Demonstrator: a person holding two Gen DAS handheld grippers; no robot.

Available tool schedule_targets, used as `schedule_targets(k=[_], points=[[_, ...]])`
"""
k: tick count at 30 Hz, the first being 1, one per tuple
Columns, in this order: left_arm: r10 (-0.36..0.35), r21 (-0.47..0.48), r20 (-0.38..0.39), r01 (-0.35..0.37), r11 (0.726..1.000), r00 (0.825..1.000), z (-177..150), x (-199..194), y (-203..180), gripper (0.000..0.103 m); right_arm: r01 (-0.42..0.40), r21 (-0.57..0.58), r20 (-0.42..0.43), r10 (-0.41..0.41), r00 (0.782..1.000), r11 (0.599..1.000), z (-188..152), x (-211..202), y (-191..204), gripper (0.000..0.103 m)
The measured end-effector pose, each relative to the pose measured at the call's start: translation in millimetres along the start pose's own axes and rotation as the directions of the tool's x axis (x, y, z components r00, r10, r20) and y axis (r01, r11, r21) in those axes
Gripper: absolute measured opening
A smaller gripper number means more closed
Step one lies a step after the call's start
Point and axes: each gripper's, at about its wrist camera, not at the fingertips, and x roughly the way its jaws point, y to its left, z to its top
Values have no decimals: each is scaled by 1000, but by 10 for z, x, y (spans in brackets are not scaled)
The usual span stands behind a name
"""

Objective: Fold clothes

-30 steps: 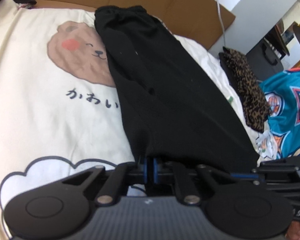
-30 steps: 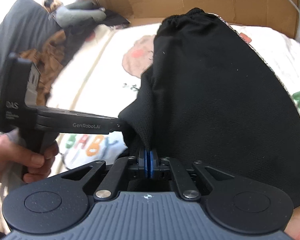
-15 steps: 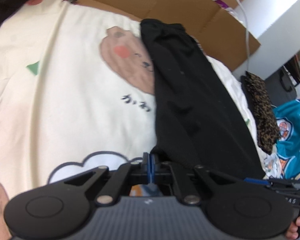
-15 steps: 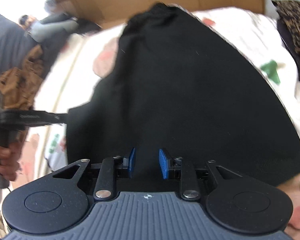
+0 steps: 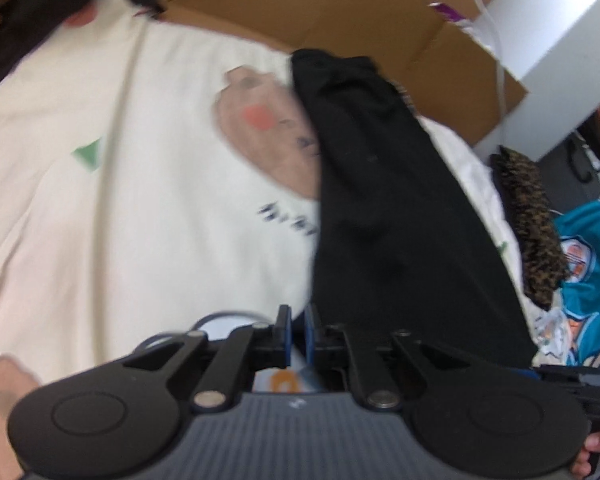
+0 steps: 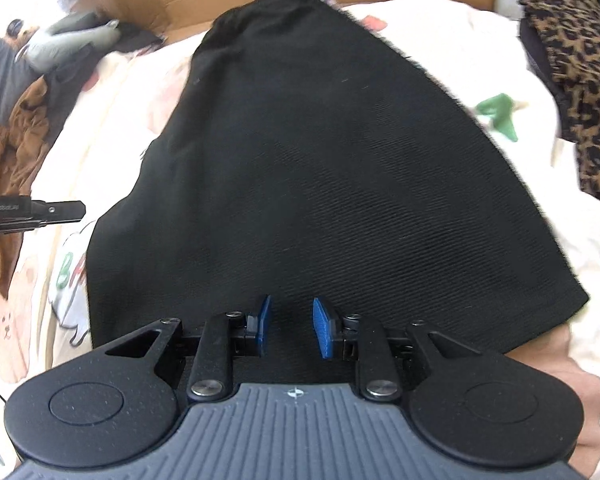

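Note:
A black garment (image 5: 400, 208) lies folded lengthwise on a cream bed sheet (image 5: 140, 220) printed with a brown bear, its waistband at the far end. My left gripper (image 5: 298, 336) sits at the garment's near left corner. Its blue pads (image 5: 286, 336) are a narrow gap apart, with sheet showing between them and no cloth held. In the right wrist view the garment (image 6: 320, 160) fills the middle, and my right gripper (image 6: 293, 326) hovers over its near edge, open wide and empty. The left gripper's tip (image 6: 82, 210) pokes in from the left, just clear of the cloth.
Flattened cardboard (image 5: 340, 12) stands behind the bed. A leopard-print cloth (image 6: 572, 80) lies to the right, with a teal jersey (image 5: 592, 260) beyond it. Brown and dark clothes (image 6: 16, 136) are heaped at the left. A hand (image 6: 560, 380) shows at the lower right.
Both grippers held the garment's near edge lifted a second ago. The right opened first, then the left. The garment now lies flat and the left gripper has drawn away leftward.

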Motion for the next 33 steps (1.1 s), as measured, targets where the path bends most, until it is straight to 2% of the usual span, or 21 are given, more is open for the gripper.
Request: schedule_targets(k=[4,8,9,14,16,21,25,28,33], points=[[-77,38,-33,79,996,996,7,113,-229,7,32,33,17,-33,999,999,15,-22,-103,30],[-63,70,-84,69,995,995,-132,295,-295,7,50,51,26,-51,998,997,12,-55,-219,30],[-54,77,-97,61,995,994,-165,343,-304,7,55,52,29,-56,998,997,11,-64,-235,30],[106,84,-151,-94,992,983,-264,525,-172,5,96,84,33,-99,995,992,-5,-103,-428,30],[98,78,-151,-87,993,984,-269,481,-193,9,122,100,29,-125,992,987,-34,-122,-530,30],[72,79,-161,-60,995,984,-299,358,-272,10,148,148,38,-156,987,978,-113,-219,-746,30],[36,61,-172,-26,998,984,-317,235,-330,25,157,170,59,-169,984,973,-141,-295,-849,31],[1,51,-182,9,999,983,-297,158,-337,26,159,191,73,-176,982,969,-151,-332,-941,31],[-61,93,-224,84,992,973,-364,135,-481,25,166,214,83,-187,979,963,-175,-338,-1080,31]])
